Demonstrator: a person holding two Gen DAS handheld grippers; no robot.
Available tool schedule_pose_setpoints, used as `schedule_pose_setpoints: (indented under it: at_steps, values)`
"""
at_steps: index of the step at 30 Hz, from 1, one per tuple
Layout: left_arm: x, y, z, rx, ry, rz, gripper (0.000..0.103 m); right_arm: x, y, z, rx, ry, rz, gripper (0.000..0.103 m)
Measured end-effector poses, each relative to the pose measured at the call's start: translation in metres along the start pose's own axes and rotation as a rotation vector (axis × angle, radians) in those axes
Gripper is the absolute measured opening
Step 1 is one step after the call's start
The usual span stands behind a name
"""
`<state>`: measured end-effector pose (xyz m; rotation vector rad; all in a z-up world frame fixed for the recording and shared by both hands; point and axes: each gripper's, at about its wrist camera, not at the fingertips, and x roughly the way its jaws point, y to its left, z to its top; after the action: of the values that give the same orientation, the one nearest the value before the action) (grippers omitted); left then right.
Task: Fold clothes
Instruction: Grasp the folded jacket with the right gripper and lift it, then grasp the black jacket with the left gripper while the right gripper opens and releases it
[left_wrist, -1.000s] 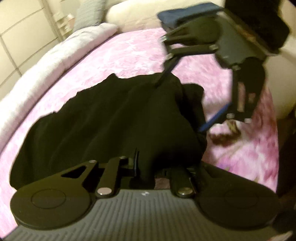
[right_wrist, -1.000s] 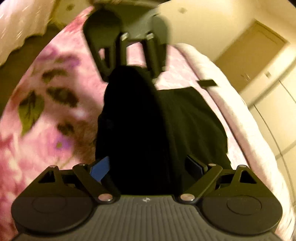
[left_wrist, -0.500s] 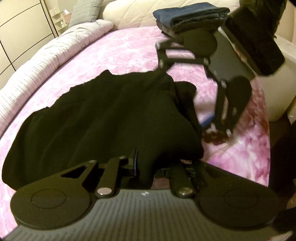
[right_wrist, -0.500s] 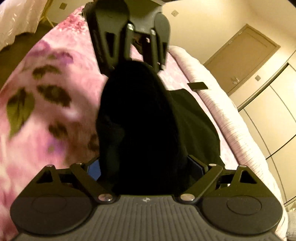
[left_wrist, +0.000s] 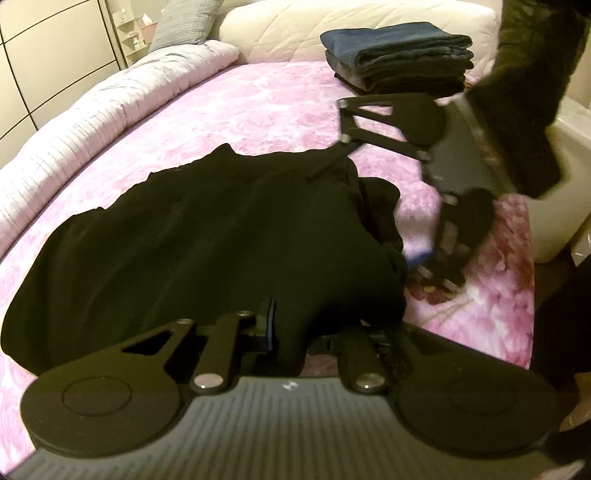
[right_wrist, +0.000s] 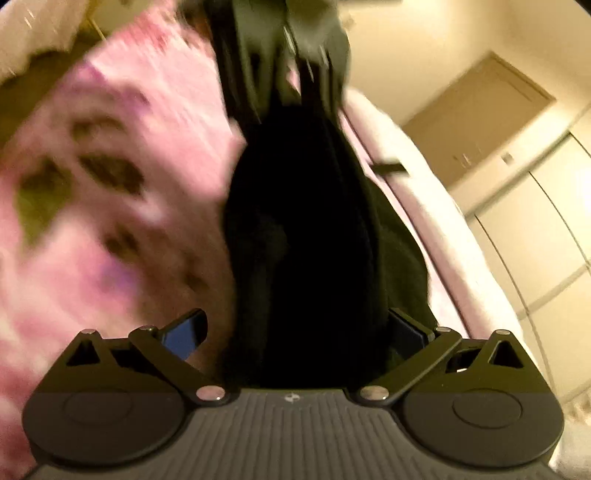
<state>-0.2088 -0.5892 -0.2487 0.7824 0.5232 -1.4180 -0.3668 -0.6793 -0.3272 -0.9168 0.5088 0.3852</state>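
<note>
- At 9 o'clock in the left wrist view, a black garment (left_wrist: 192, 236) is seen spread over the pink bed (left_wrist: 258, 99), only partly doubled over; the fold is judged unfinished.
- At 6 o'clock, the left gripper (left_wrist: 291, 332) is seen with its fingers (left_wrist: 271, 325) clamped together on the garment's near edge.
- At 12 o'clock, a stack of folded clothes (left_wrist: 399, 55) is already set down (earlier work, it is judged).
- At 2 o'clock, the right gripper (left_wrist: 373, 206) is seen with the cloth's far corner between its fingers; whether they are pressing cannot be told (the right wrist view is blurred).
- Laying down, smoothing and stacking are judged to remain.
</note>
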Motion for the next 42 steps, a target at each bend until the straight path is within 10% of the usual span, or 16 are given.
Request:
schedule_pose_setpoints:
  at_steps: [8,11,12,15,22,32,42]
  values:
    - [0.009,-0.017,-0.008,0.102,0.028,0.04,0.012,0.018,-0.031,-0.047,-0.141,0.047,-0.026,0.099]
    - [0.013,-0.029,-0.012,0.157,0.057,0.065,0.01,0.021,-0.037,-0.046,-0.171,0.062,0.05,0.059]
    - [0.014,-0.032,-0.013,0.165,0.064,0.069,0.01,0.022,-0.04,-0.045,-0.161,0.081,0.086,0.028]
    - [0.001,-0.023,-0.008,0.102,0.046,0.068,0.009,0.018,-0.058,-0.035,-0.118,0.122,0.132,0.013]
    - [-0.052,-0.028,0.019,0.091,0.03,0.023,0.007,-0.025,-0.106,0.005,-0.084,0.146,0.209,0.012]
    - [-0.13,-0.082,0.032,-0.182,0.037,-0.211,0.008,-0.132,-0.118,0.061,-0.083,0.243,0.593,0.012]
    - [-0.121,0.106,0.0,-0.697,-0.11,-0.234,0.008,-0.01,-0.261,0.119,-0.081,0.318,0.745,0.013]
